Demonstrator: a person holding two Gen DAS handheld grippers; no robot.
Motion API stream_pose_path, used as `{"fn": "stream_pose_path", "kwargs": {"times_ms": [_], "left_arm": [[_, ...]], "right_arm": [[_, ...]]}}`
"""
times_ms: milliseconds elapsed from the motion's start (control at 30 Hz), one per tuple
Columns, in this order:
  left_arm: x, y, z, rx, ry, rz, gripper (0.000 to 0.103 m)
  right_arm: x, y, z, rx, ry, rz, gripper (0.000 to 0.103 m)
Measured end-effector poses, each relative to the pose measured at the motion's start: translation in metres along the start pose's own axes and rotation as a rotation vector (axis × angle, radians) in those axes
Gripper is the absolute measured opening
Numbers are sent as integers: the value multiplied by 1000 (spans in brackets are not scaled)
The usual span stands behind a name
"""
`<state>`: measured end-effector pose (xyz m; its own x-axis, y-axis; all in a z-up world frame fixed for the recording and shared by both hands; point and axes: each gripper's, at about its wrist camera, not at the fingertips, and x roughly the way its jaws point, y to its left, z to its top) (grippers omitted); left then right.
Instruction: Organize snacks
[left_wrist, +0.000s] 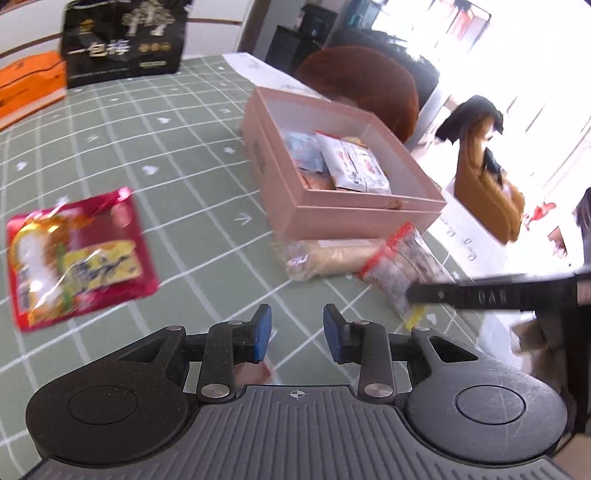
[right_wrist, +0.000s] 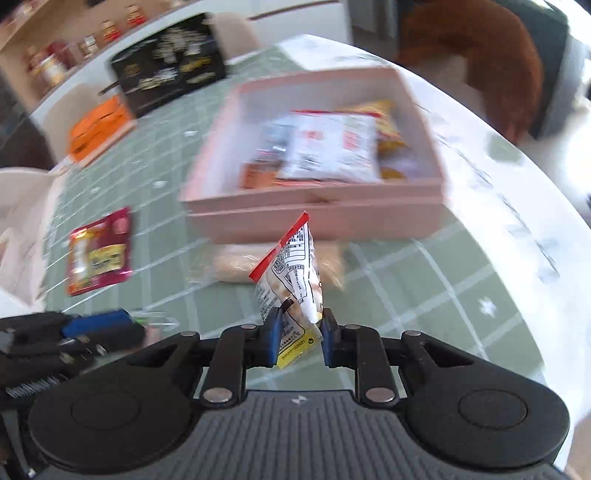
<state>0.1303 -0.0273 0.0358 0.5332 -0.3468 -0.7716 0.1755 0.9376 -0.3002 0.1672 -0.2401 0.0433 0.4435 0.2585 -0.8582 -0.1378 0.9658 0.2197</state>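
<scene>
My right gripper (right_wrist: 298, 336) is shut on the lower end of a clear snack packet (right_wrist: 291, 273) with a red top strip, held up off the green checked tablecloth (right_wrist: 388, 295). In the left wrist view the same packet (left_wrist: 399, 258) sticks out from one of the right gripper's black fingers (left_wrist: 480, 295). Just beyond stands the open pink box (right_wrist: 314, 225) with several snack packs inside. A clear pack of pale biscuits (left_wrist: 332, 258) lies against its near wall. A red and yellow packet (left_wrist: 77, 258) lies flat to the left. My left gripper (left_wrist: 297, 332) is open over the cloth, holding nothing.
A black printed bag (left_wrist: 122, 40) and an orange box (left_wrist: 29, 85) stand at the far left of the table. A brown chair (left_wrist: 362, 81) sits behind the pink box (left_wrist: 369, 208). The round table's white edge (right_wrist: 517, 221) curves close on the right.
</scene>
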Motion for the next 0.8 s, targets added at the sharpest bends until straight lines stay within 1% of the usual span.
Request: {"fn": "stream_pose_path", "kwargs": {"times_ms": [33,133,167,200,267,300,400,467,500,567,600,700,800], "left_arm": [[8,-5,4,14,20,19,35],[31,-19,9,62,73,65,35],[38,-23,10,77,86,83,35],[43,-26,10,91,94,96,35],[47,-31,10,114,77,115,35],[48,-30,10,117,71,118,35],[49,-26,10,121,59,112,33],[47,-23,8,123,59,99,23],[45,-22,6,118,61,81,22],[39,-17,0,104,71,25,22],[35,-14,-4,97,75,4,22],[23,-5,-16,77,75,-17,20],[13,4,-23,39,69,-21,20]], "right_arm": [[2,-6,-2,15,5,-16,22],[5,-19,-11,55,17,-27,29],[5,-21,-14,61,15,-29,35],[5,-22,-16,61,15,-34,38],[7,-24,-21,53,13,-53,52],[8,-23,-23,48,13,-59,55],[9,-21,-30,26,0,-68,58],[9,-17,-32,-3,-7,-84,61],[10,-14,-33,-20,-9,-91,62],[11,-9,-35,-47,-17,-102,68],[12,-5,-37,-61,-24,-113,69],[15,5,-41,-114,-33,-154,72],[15,5,-42,-109,-41,-155,74]]}}
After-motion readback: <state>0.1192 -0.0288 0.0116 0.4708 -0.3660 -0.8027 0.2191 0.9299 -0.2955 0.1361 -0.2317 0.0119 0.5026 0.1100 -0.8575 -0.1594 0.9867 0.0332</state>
